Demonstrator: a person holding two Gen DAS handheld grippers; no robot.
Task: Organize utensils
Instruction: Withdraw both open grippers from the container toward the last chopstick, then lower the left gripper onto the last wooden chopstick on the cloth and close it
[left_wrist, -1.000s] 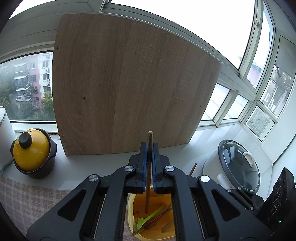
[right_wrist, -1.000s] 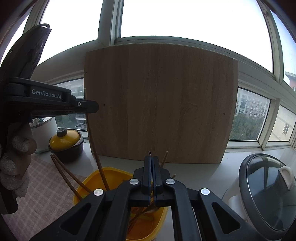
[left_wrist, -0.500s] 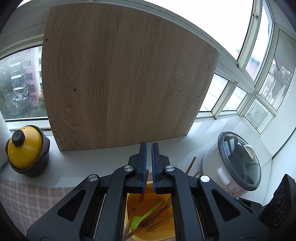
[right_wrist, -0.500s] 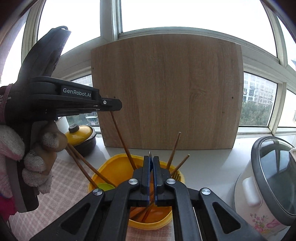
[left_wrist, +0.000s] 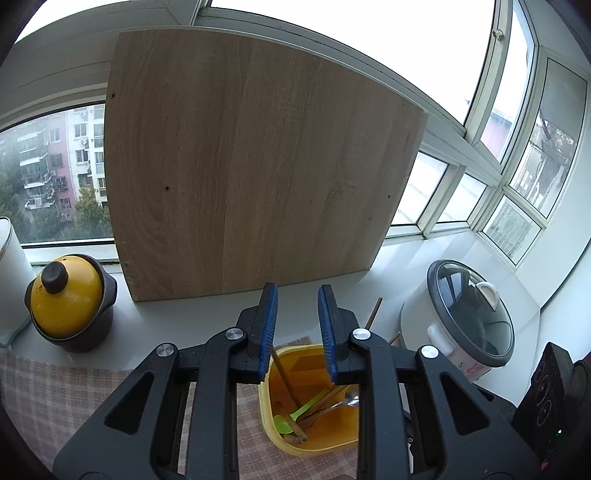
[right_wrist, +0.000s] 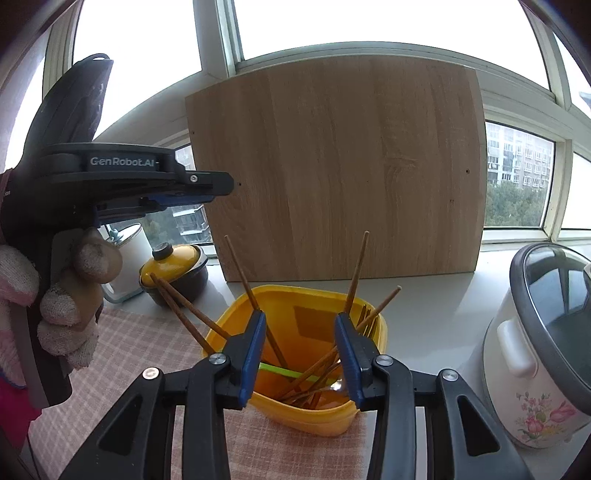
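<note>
While both tools hang above the yellow container (right_wrist: 306, 417), nothing is gripped. Left hand-held gripper (left_wrist: 297, 328): jaws have just been opening, blue pads parted, gap bare; one chopstick (left_wrist: 286, 376) shows below the gap, leaning inside the container, apart from the pads. Right hand-held gripper (right_wrist: 301, 354): jaws have just been opening too, wider, released, nothing pressed between the pads.

Landmark: yellow container, standing on the checked cloth (right_wrist: 147, 354) of the surface.
- Inside it: several wooden chopsticks (right_wrist: 356, 269) standing or leaning at mixed angles, tips above the rim; a green spoon (left_wrist: 291, 417) lying on the bottom; a metal spoon (right_wrist: 338, 386) low at the right side, partly hidden.
- Over its left rim: a pair of chopsticks (right_wrist: 181, 310) slanting outward, ends out beyond the wall.
- Behind it: wooden board (right_wrist: 332, 177) propped against the window.
- To its right: white rice cooker (right_wrist: 535, 350) with glass lid.
- To its left and back: yellow-lidded pot (right_wrist: 177, 262); a gloved hand (right_wrist: 55, 295) holds the left tool above that side.

Progress, as judged: well along. Utensils seen are all gathered in the container; none lies loose on the visible cloth. Left to do, perhaps: tidying the splayed sticks, or fetching items outside both views — cannot tell.
</note>
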